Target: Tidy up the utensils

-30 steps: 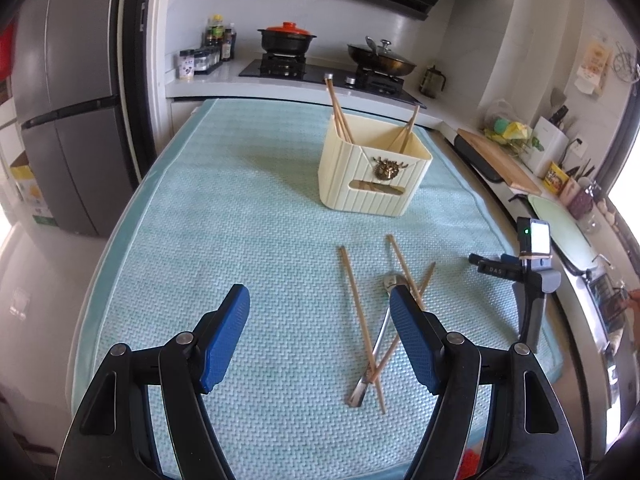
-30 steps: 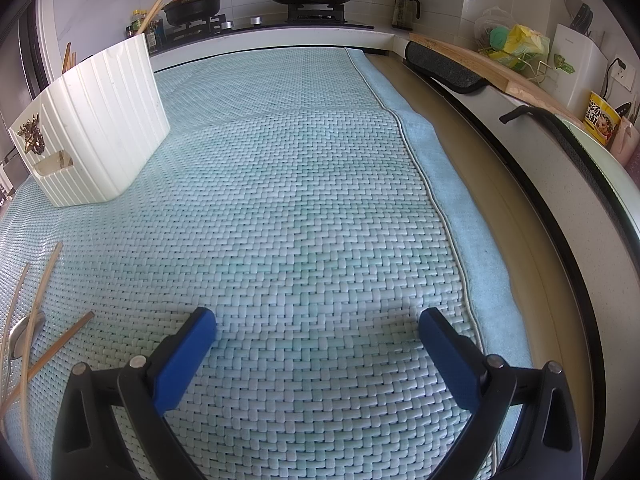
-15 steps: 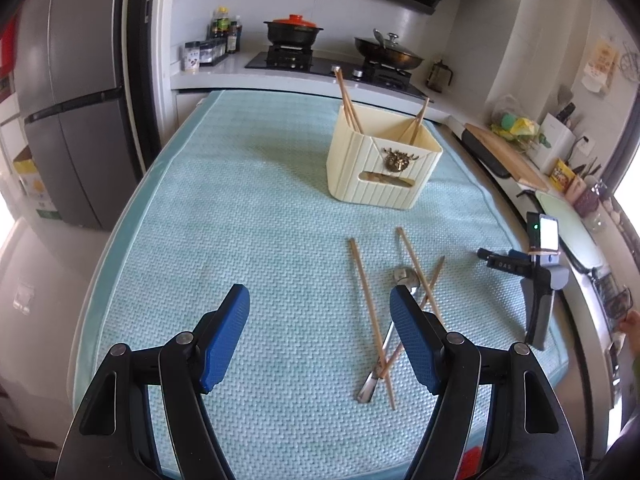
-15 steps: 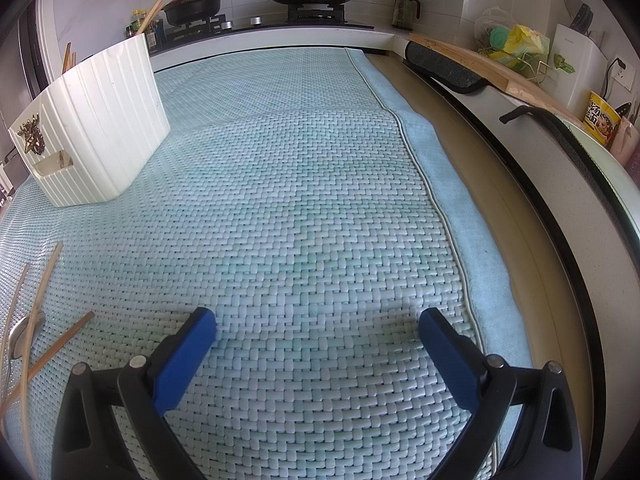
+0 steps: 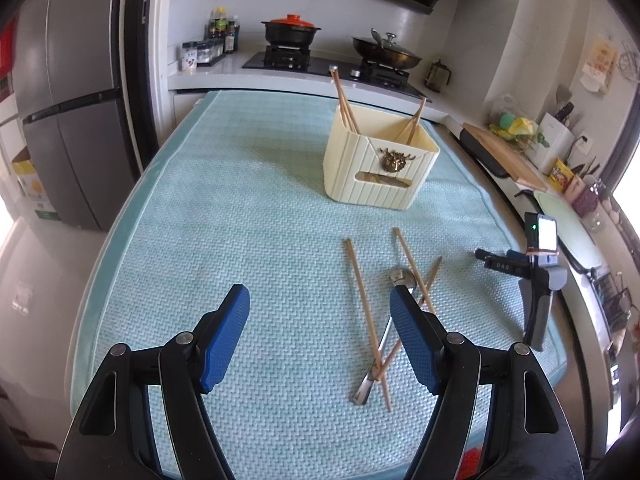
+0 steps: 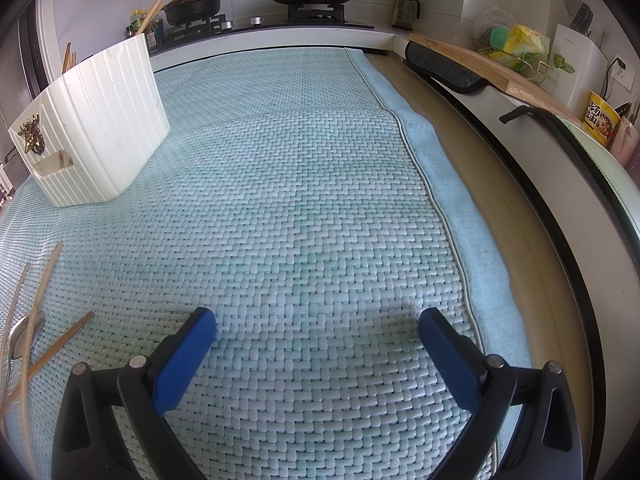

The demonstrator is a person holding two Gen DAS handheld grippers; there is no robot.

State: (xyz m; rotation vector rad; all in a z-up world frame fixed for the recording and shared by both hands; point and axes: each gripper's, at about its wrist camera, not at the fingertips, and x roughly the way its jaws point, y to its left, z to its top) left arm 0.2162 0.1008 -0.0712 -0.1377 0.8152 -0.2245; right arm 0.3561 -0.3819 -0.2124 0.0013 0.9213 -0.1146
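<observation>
A cream ribbed utensil holder [image 5: 380, 166] stands on the light blue mat [image 5: 240, 220] with chopsticks upright in its compartments. It also shows in the right wrist view [image 6: 96, 136] at the far left. Three loose wooden chopsticks [image 5: 366, 312] and a metal spoon [image 5: 384, 336] lie crossed on the mat, in front of the holder. My left gripper [image 5: 320, 324] is open and empty, above the mat just left of them. My right gripper [image 6: 316, 332] is open and empty, low over the mat, with the chopsticks [image 6: 36, 320] and spoon [image 6: 22, 336] at its left.
The right gripper's body [image 5: 540, 280] rests near the mat's right edge in the left wrist view. A stove with a pot [image 5: 290, 32] and a pan [image 5: 386, 54] lies behind. A fridge [image 5: 68, 92] stands left. A cutting board [image 6: 492, 68] and clutter line the right counter.
My left gripper has drawn back and risen a little, so the holder and loose utensils look farther off. The right gripper has not moved.
</observation>
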